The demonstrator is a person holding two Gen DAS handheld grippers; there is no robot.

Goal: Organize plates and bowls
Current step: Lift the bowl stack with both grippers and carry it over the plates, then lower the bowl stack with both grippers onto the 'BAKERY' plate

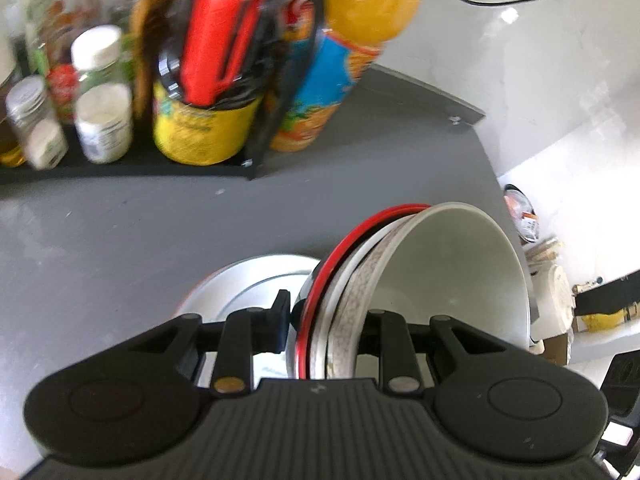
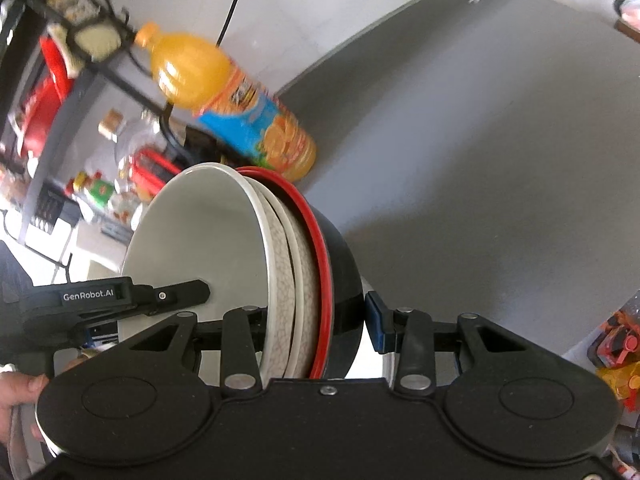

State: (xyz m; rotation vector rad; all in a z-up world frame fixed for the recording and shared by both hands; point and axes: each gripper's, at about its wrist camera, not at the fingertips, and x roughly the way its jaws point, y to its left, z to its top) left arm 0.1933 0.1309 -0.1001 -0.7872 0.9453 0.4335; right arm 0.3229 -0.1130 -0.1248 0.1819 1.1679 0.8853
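Note:
A nested stack of bowls (image 1: 452, 272) is tilted on its side above the grey table (image 1: 120, 232). It has a white inner bowl, a speckled bowl and a black outer bowl with a red rim (image 1: 320, 280). My left gripper (image 1: 328, 320) is shut across the stack's wall, with its blue-padded finger (image 1: 282, 320) outside. My right gripper (image 2: 312, 320) is shut on the same stack (image 2: 200, 240), its blue pad (image 2: 376, 324) against the black bowl (image 2: 340, 272). In the right wrist view, a left gripper finger (image 2: 188, 292) reaches inside the white bowl. A white plate (image 1: 240, 284) lies on the table beneath.
A black rack (image 1: 120, 168) at the back left holds spice jars (image 1: 104, 96), a yellow can of red utensils (image 1: 204, 120) and bottles. An orange juice bottle (image 2: 232, 100) stands beside it. The table's right edge (image 1: 492, 152) meets a white wall. A hand (image 2: 16, 392) shows at lower left.

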